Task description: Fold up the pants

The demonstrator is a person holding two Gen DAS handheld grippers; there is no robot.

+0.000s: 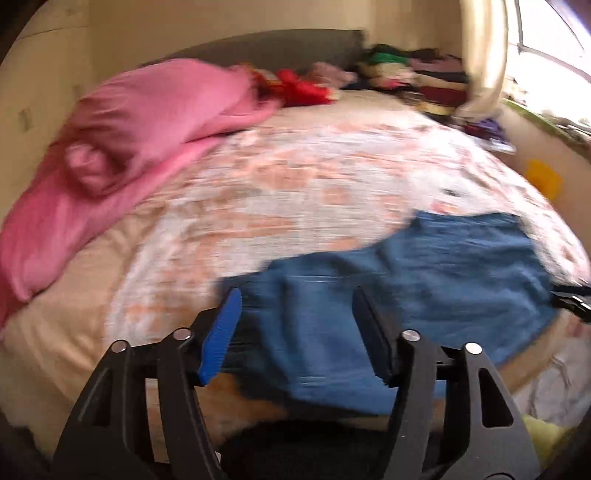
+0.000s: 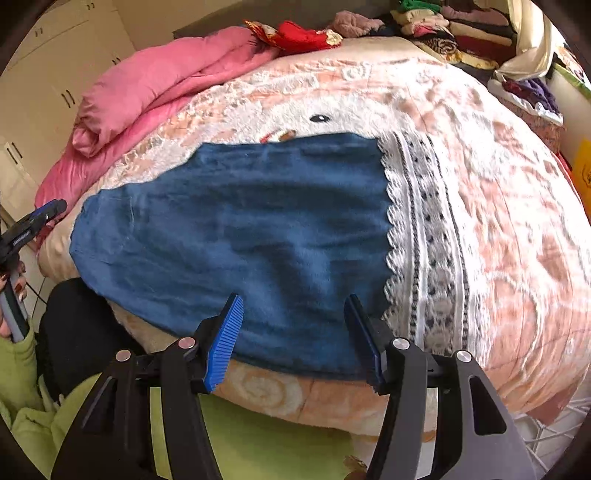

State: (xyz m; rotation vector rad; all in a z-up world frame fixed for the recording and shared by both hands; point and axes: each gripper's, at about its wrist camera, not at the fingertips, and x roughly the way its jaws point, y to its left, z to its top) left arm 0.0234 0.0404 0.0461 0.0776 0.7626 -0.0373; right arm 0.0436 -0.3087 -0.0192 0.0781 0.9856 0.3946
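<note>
Blue pants (image 2: 236, 236) lie flat on the bed's near part, folded into a broad block, with a white lace-patterned cloth (image 2: 424, 240) along their right edge. In the left wrist view the pants (image 1: 406, 280) are blurred, lying ahead and to the right. My left gripper (image 1: 295, 317) is open and empty above the pants' left end. My right gripper (image 2: 293, 325) is open and empty over the pants' near edge. The left gripper also shows at the far left of the right wrist view (image 2: 40, 218).
The bed has a peach and white patterned blanket (image 2: 498, 184). A pink quilt (image 2: 159, 88) lies at the back left. Red cloth (image 2: 299, 37) and stacked clothes (image 2: 443, 29) sit at the head. White cupboards (image 2: 44, 81) stand left. A yellow item (image 1: 543, 177) is at the right.
</note>
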